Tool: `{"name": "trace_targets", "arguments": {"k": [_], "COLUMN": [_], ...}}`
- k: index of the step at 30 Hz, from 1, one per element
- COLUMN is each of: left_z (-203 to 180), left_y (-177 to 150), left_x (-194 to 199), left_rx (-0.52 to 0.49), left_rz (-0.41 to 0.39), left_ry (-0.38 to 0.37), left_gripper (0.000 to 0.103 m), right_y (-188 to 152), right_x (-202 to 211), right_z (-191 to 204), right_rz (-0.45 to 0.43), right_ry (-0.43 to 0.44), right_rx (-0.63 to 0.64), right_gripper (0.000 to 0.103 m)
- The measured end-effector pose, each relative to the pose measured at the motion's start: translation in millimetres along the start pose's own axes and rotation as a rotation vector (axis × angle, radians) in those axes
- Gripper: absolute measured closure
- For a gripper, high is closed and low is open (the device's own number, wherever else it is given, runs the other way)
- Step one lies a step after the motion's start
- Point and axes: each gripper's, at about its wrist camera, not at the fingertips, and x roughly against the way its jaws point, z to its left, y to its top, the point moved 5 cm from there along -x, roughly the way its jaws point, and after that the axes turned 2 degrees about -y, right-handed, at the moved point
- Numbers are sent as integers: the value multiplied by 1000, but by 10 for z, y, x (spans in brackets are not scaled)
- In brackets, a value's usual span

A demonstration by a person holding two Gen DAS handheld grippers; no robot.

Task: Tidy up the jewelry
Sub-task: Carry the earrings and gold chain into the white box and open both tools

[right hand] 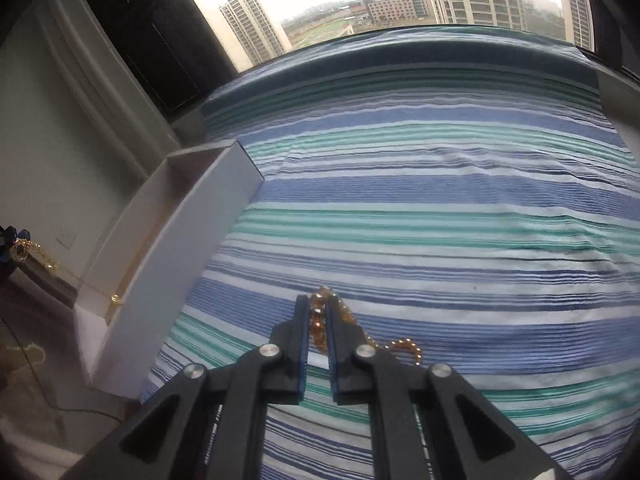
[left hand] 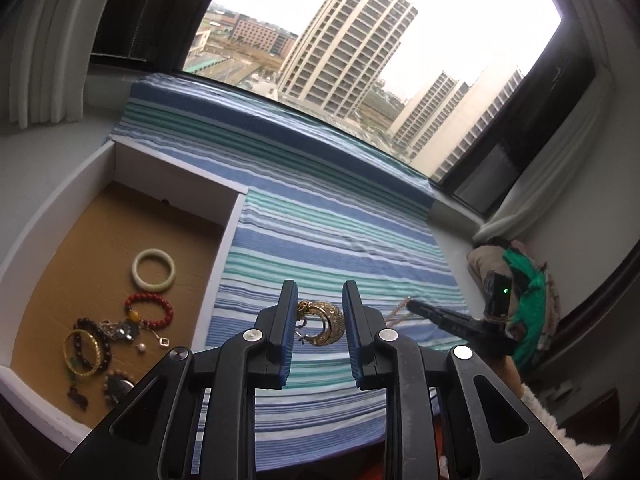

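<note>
In the left wrist view my left gripper (left hand: 319, 314) stands around a gold ornate piece (left hand: 323, 322); its jaws are apart and wider than the piece, which seems to hang against the left pad with a thin chain trailing. My right gripper (right hand: 319, 322) is shut on a gold bead chain (right hand: 320, 320) on the striped cloth (right hand: 440, 200); the chain's tail (right hand: 406, 346) curls out to its right. The right gripper also shows in the left wrist view (left hand: 416, 306), low on the cloth. A white box (left hand: 120, 232) with a brown floor holds several bracelets.
In the box lie a pale jade bangle (left hand: 154, 269), a red bead bracelet (left hand: 150, 310), a gold bangle (left hand: 82, 350) and dark beads. The box wall (right hand: 180, 248) shows in the right wrist view. A window lies beyond the cloth. A green and tan bundle (left hand: 524, 300) sits at right.
</note>
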Motion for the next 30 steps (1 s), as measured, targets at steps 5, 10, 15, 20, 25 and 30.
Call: {"name": "trace_targets", "arguments": {"k": [5, 10, 15, 20, 25, 30], "left_z": [313, 773, 1267, 1804, 2308, 2683], "left_y": [270, 423, 460, 449, 353, 128], "left_x": [338, 491, 353, 92, -235, -615], "left_rx": [27, 67, 111, 162, 206, 244], "left_rz": [-76, -106, -78, -41, -3, 61], "left_ry": [93, 204, 276, 332, 390, 442], "left_gripper": [82, 82, 82, 82, 82, 81], "right_y": [651, 1329, 1835, 1993, 1889, 1622], "right_x": [395, 582, 405, -73, -620, -1276], "right_z": [738, 1540, 2225, 2704, 3023, 3142], "right_rz": [-129, -213, -228, -167, -84, 1], "right_ry": [87, 163, 238, 278, 291, 254], "right_rx": [124, 257, 319, 354, 401, 454], "right_gripper": [95, 95, 95, 95, 95, 95]}}
